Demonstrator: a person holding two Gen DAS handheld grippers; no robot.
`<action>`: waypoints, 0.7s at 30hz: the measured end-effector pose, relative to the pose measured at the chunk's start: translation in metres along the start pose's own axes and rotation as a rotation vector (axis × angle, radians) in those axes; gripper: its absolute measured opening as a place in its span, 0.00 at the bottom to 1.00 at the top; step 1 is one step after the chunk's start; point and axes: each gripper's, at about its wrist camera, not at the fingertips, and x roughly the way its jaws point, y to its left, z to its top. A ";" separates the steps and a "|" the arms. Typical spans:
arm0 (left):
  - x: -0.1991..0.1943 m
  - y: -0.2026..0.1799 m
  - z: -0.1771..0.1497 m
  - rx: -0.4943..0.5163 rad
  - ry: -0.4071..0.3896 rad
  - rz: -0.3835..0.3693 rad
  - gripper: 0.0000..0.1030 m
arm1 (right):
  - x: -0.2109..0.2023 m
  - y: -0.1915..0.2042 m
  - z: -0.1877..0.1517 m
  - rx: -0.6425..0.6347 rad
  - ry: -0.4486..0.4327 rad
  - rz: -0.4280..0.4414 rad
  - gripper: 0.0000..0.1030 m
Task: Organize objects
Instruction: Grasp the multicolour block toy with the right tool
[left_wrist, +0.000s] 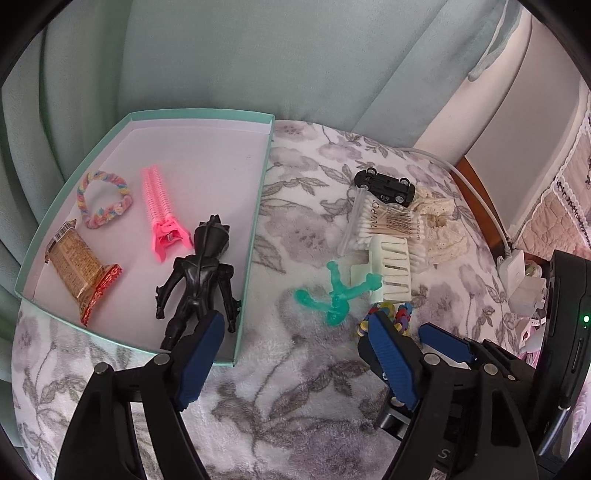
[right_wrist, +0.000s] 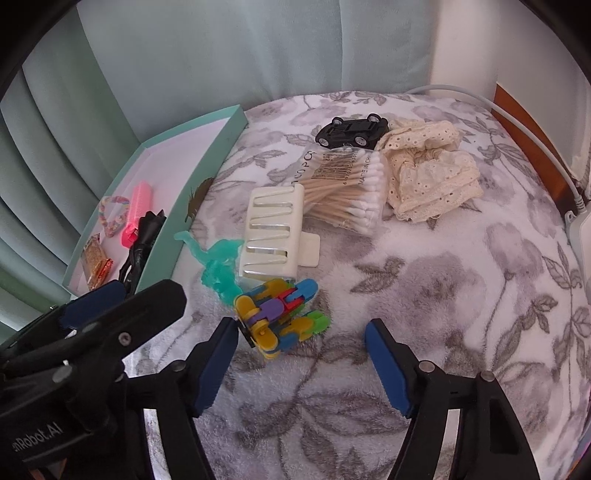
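Sorting step: about halfway I'd guess, tray (left_wrist: 255, 229) at left already holds the snack bar (left_wrist: 79, 267), braided loop (left_wrist: 103, 199), pink clip (left_wrist: 162, 218) and black figure (left_wrist: 199, 273).
Left gripper (left_wrist: 291, 358): released, nothing in it, hovering at the tray's near corner.
Right gripper (right_wrist: 301, 363): jaws spread wide, empty, colourful block toy (right_wrist: 279, 314) just beyond the left pad.
Next move: probably push forward, straddle that toy, clench.
Readable text: swab pack (right_wrist: 343, 188) says "MADE IN CHINA"; left gripper body reads "nRobot.AI".

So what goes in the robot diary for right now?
left gripper: open | right gripper: open, near block toy | box: four items inside
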 end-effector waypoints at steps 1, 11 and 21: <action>0.002 -0.001 0.001 0.003 0.004 -0.003 0.79 | 0.000 0.000 0.001 0.000 0.000 0.003 0.70; 0.018 -0.004 0.006 0.016 0.031 0.008 0.78 | 0.004 0.000 0.008 0.000 -0.003 0.019 0.67; 0.029 -0.005 0.014 0.034 0.040 0.022 0.77 | 0.009 -0.001 0.010 -0.007 -0.011 0.019 0.66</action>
